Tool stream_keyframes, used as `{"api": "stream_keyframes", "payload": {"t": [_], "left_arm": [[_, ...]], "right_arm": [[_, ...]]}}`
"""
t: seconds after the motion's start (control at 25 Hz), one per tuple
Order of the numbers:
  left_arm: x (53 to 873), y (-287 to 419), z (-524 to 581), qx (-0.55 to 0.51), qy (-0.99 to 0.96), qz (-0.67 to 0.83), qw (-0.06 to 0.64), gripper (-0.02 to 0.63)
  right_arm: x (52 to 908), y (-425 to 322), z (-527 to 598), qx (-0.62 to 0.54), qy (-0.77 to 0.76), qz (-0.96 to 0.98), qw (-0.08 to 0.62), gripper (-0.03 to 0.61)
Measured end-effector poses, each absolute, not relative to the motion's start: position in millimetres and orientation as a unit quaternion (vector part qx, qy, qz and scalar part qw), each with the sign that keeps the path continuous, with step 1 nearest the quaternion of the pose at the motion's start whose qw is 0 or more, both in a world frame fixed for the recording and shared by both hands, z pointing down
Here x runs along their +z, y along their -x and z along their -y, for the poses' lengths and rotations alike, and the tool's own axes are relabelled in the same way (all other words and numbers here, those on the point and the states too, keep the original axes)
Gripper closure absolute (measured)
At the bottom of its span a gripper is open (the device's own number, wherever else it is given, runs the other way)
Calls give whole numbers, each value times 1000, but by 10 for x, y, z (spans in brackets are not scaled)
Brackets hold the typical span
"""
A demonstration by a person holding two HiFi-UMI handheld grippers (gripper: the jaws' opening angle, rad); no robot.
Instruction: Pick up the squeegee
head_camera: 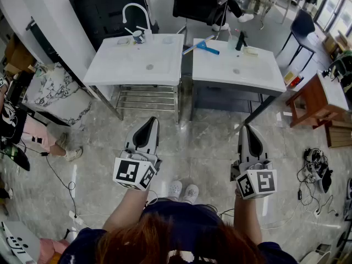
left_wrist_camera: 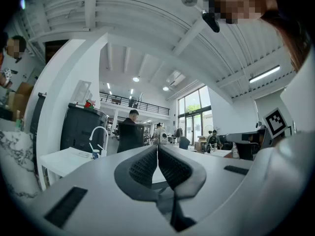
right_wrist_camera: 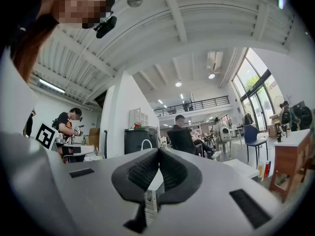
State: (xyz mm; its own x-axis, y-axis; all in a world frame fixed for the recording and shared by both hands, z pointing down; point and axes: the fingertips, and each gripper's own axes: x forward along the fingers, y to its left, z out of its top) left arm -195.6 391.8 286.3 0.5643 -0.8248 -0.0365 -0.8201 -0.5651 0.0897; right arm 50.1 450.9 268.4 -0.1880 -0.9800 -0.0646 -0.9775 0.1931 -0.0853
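The left gripper [head_camera: 152, 121] and the right gripper [head_camera: 246, 128] are being held level over the grey floor [head_camera: 209, 142], well short of the surfaces. The jaws of each are being pressed together, clenched on nothing. Farther off, two white surfaces are being seen side by side. The blue-handled squeegee [head_camera: 204, 45] is lying on the far left corner of the right surface [head_camera: 242, 73], its pale end overhanging the gap toward the left surface [head_camera: 137, 65].
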Motion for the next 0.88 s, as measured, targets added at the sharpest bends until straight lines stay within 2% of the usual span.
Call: {"api": "stream_keyframes", "payload": {"t": [0.52, 0.88], "left_arm": [[2945, 1536, -3810, -34, -885, 464, 30, 589], [3055, 1574, -3071, -36, -886, 461, 28, 589]], "right_arm": [[2722, -837, -4374, -15, 615, -785, 73, 563], [2811, -731, -3583, -13, 611, -788, 70, 563]]}}
